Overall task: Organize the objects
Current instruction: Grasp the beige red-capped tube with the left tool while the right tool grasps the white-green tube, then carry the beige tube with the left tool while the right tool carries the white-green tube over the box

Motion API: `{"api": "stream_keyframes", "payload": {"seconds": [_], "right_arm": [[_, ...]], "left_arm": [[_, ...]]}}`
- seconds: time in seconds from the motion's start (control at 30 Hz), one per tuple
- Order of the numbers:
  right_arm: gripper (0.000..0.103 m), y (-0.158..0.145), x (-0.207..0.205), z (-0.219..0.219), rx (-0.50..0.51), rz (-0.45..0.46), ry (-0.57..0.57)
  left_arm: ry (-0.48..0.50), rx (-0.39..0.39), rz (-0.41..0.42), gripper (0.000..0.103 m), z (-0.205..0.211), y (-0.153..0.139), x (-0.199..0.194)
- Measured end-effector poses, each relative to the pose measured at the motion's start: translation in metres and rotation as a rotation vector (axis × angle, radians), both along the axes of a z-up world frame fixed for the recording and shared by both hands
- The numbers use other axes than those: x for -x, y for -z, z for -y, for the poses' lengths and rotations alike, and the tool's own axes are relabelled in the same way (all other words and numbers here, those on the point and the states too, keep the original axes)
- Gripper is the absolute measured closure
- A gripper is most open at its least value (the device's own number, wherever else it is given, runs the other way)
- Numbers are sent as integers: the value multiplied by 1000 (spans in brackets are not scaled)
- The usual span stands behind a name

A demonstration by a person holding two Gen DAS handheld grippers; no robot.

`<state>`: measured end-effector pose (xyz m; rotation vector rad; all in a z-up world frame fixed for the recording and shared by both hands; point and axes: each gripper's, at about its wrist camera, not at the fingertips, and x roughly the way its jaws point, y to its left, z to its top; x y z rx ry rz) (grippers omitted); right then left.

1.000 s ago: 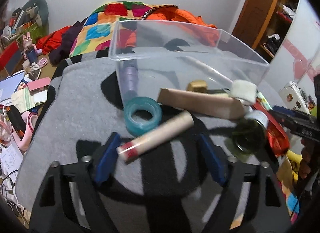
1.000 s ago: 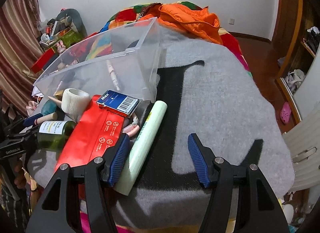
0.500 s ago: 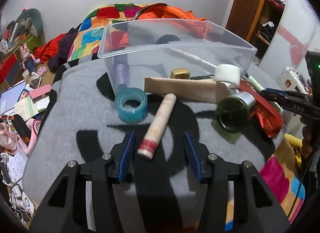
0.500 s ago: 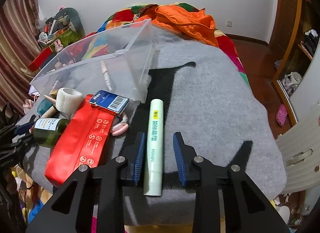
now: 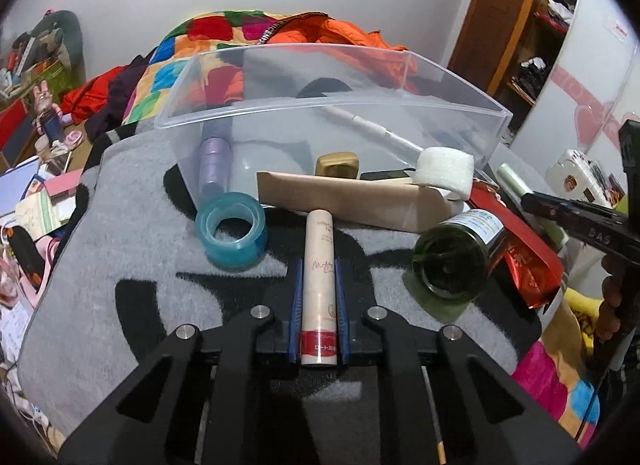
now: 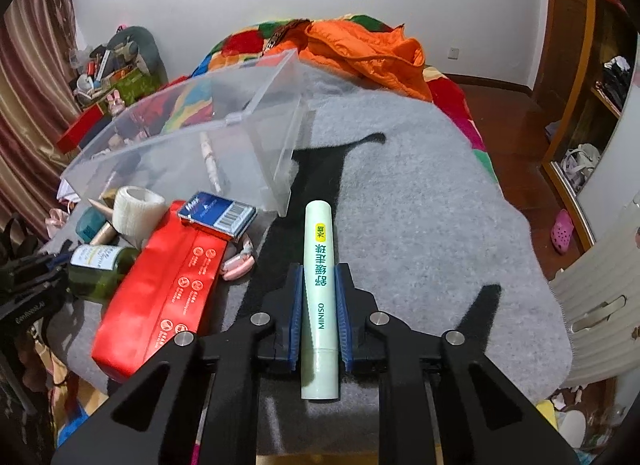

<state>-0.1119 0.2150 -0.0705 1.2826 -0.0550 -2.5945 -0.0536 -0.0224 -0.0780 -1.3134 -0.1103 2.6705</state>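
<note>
My left gripper is shut on a beige tube with a red band, which points away along the fingers over the grey mat. My right gripper is shut on a pale green MINISO tube, also lengthwise between the blue pads. A clear plastic bin stands just beyond; it also shows at the left in the right wrist view. It holds a white pen and a purple cylinder.
In front of the bin lie a blue tape roll, a brown paper pack, a white bandage roll, a green bottle, a red pouch and a blue box. An orange jacket lies behind.
Both grippers closed from wide open onto their tubes. The beige tube and the green tube turned to lie straight between the pads.
</note>
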Motion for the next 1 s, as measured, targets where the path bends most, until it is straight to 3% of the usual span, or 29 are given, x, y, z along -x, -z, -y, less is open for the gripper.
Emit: {"api": "stream_keyframes", "payload": {"seconds": [0.27, 0.63, 1.0], "right_arm": [[89, -29, -3, -6, 54, -72, 12], [89, -64, 6, 8, 104, -175, -25], [89, -92, 33, 32, 102, -268, -85]], "left_arm": [[-45, 59, -42, 89, -5, -13, -16], [-103, 33, -167, 89, 6, -58, -11], [-116, 6, -239, 89, 16, -91, 21]]}}
